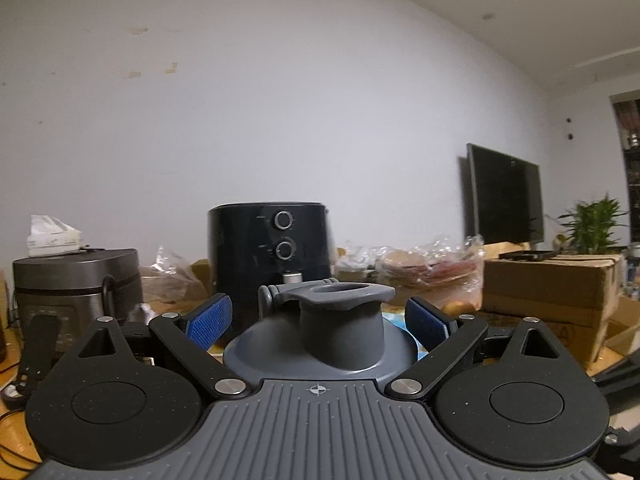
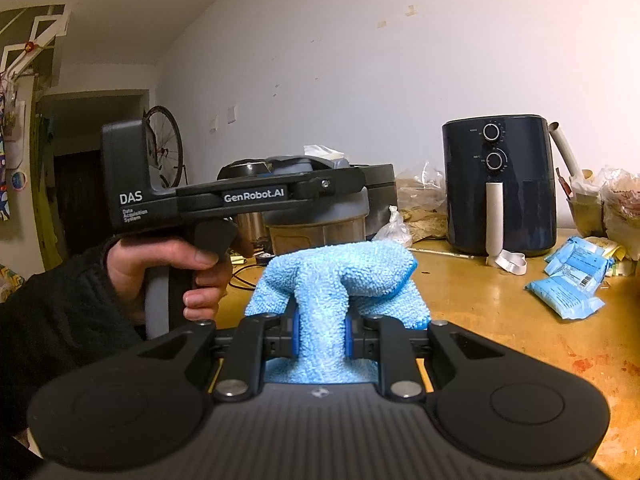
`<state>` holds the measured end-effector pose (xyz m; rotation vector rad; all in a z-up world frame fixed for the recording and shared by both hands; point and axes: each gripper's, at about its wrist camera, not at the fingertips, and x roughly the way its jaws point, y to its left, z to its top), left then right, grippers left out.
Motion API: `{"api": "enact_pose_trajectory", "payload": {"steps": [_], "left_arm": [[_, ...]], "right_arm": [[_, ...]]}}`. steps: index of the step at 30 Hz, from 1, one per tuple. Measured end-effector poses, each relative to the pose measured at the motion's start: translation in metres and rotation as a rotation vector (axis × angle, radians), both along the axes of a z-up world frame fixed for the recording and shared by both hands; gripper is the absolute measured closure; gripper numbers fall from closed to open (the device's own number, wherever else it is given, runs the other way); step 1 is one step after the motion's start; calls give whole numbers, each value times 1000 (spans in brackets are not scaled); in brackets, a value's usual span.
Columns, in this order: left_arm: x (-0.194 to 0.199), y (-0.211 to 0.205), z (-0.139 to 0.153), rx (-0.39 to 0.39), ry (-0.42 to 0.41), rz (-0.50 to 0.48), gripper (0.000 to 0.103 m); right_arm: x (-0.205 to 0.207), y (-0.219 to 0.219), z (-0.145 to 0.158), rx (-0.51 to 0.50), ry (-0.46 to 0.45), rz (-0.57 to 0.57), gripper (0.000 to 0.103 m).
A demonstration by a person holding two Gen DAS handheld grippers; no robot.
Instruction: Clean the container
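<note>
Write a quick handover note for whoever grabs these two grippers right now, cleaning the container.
Left gripper: jaws around the container at its grey lid; whether the blue pads press on it is unclear. A hand holds its handle.
Right gripper: shut on the blue cloth, bunched and raised above the wooden table, in front of the container and apart from it.
Done: cloth picked up, container in the left jaws.
Left: wipe the container; no contact shows yet.
</note>
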<state>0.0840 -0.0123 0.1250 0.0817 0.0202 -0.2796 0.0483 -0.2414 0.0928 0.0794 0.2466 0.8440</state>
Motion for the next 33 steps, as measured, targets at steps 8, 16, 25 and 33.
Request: {"api": "enact_pose_trajectory", "payload": {"steps": [8, 16, 25, 33], "left_arm": [[-1, -22, 3, 7, 10, 157, 7], [4, -36, 3, -13, 43, 303, 7], [8, -43, -1, -48, 59, 401, 7], [6, -48, -1, -54, 52, 439, 7]], "right_arm": [[-2, -7, -3, 22, 8, -5, 84], [-4, -10, -3, 32, 14, -8, 84], [-7, -12, -2, 29, 20, -17, 84], [-10, -13, -1, 25, 24, -20, 84]]}}
